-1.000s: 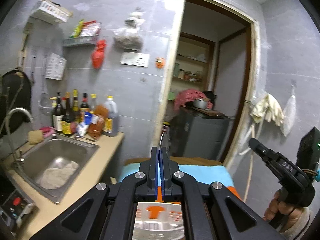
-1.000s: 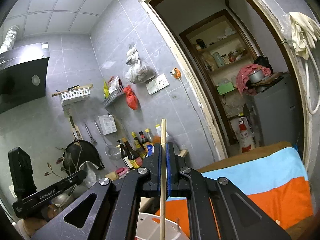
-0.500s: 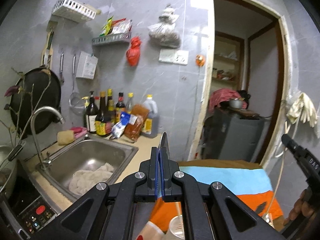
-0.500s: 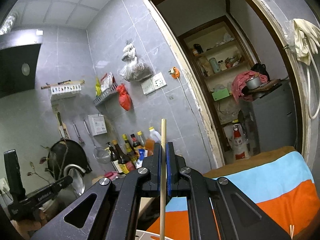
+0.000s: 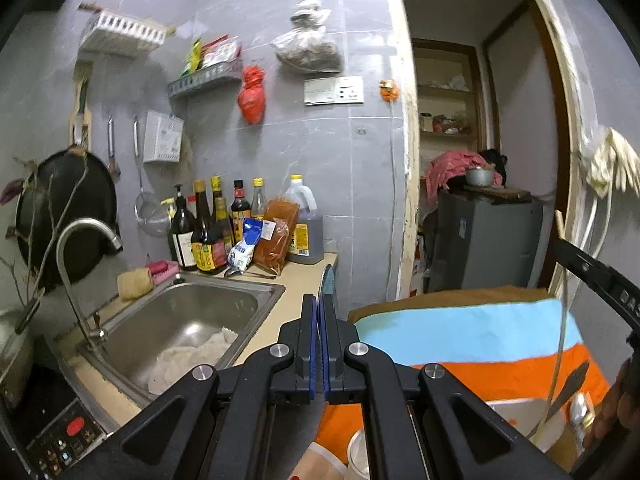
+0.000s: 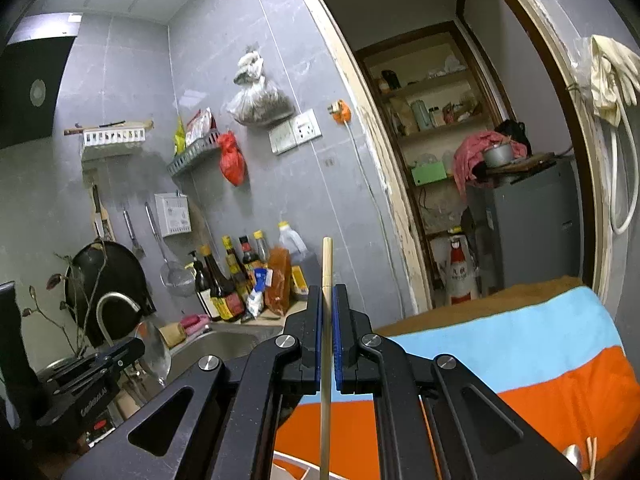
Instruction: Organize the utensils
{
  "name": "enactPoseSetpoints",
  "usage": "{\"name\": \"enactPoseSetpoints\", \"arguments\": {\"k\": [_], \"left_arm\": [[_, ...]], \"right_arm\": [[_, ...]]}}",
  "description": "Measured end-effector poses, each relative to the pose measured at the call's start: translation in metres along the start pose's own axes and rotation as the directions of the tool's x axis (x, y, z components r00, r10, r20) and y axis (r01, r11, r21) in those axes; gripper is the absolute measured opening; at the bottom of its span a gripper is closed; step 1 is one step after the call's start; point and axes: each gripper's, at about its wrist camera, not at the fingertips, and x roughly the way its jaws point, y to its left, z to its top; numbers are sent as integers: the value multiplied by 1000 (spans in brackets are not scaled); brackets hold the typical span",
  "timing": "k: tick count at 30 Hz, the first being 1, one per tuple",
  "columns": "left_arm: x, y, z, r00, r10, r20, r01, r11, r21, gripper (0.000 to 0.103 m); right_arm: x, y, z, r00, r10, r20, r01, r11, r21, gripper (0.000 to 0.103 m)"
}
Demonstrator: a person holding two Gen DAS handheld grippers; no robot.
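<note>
My left gripper (image 5: 320, 304) is shut on a metal spoon (image 5: 328, 280), seen edge-on and sticking up between the pads. In the right wrist view the left gripper (image 6: 132, 350) shows at the lower left with the spoon bowl (image 6: 154, 354) beside its tip. My right gripper (image 6: 327, 300) is shut on a wooden chopstick (image 6: 327, 264) that stands upright through the pads. It also shows at the right edge of the left wrist view (image 5: 560, 236). A spoon (image 5: 578, 410) and other utensils lie in a tray (image 5: 508, 410) on the striped cloth.
A striped blue and orange cloth (image 5: 460, 340) covers the table. A steel sink (image 5: 188, 320) with a tap (image 5: 80, 240) is at the left, with bottles (image 5: 208, 232) behind it. A doorway (image 6: 460, 160) opens at the right. A white container (image 5: 358, 456) stands below the left gripper.
Both grippers have swung left towards the sink wall, and the view has tilted up off the table. Each keeps hold of its utensil.
</note>
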Motion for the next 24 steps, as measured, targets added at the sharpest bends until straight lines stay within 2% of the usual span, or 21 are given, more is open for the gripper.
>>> {"name": "enactPoseSetpoints", "arguments": {"k": [4,12,18,24], "left_arm": [[-1,-11,-8,1000,-11,-1,11,998,56,2],[-3,-19,-20,999,-30,-19,32,995,94,2],[-4,-24,-29,995,-80,-56,86,990,111,3],[-5,-24,-35,986,-134,-101,142,986,82,5]], "right_arm": [[5,-4,-7,1000,-1,-26,1,1000,20,5],[10,-9,-21,998,21,-65,-19,999,35,5],[11,-11,-29,995,40,-95,-37,999,38,5],[13,-16,-34,990,49,-132,-41,997,58,5]]}}
